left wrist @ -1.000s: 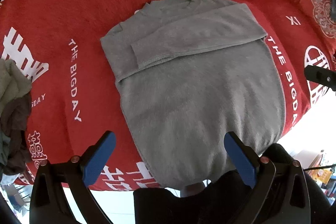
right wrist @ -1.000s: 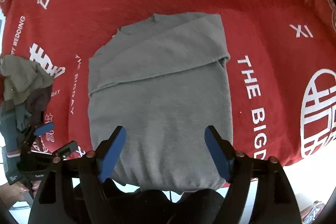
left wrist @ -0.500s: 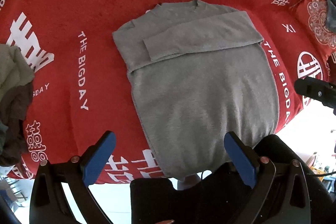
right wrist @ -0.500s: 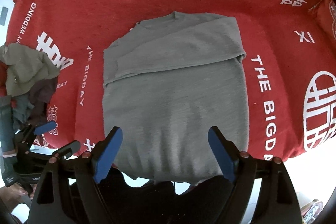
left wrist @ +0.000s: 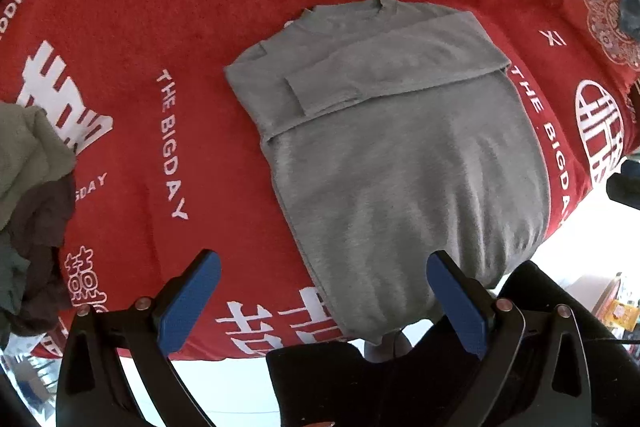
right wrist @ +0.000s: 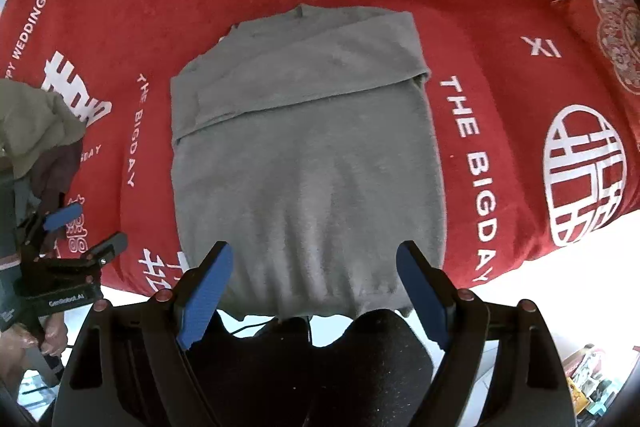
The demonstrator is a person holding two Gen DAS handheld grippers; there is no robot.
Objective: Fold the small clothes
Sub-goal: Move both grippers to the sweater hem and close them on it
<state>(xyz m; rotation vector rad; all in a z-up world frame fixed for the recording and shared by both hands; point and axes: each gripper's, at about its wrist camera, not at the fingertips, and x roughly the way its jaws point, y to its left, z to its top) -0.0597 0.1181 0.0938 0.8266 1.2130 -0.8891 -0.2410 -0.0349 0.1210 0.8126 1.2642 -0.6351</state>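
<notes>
Both the left gripper (left wrist: 320, 291) and right gripper (right wrist: 316, 279) have drawn back, spread and empty, above the grey sweater's (left wrist: 400, 155) hem; sleeves lie folded, bottom fold next.

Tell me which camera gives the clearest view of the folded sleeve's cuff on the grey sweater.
The left wrist view. There the cuff of the sleeve folded across the grey sweater shows its end edge clearly. In the right wrist view the sleeve shows, but its cuff end is foreshortened and hard to make out.
</notes>
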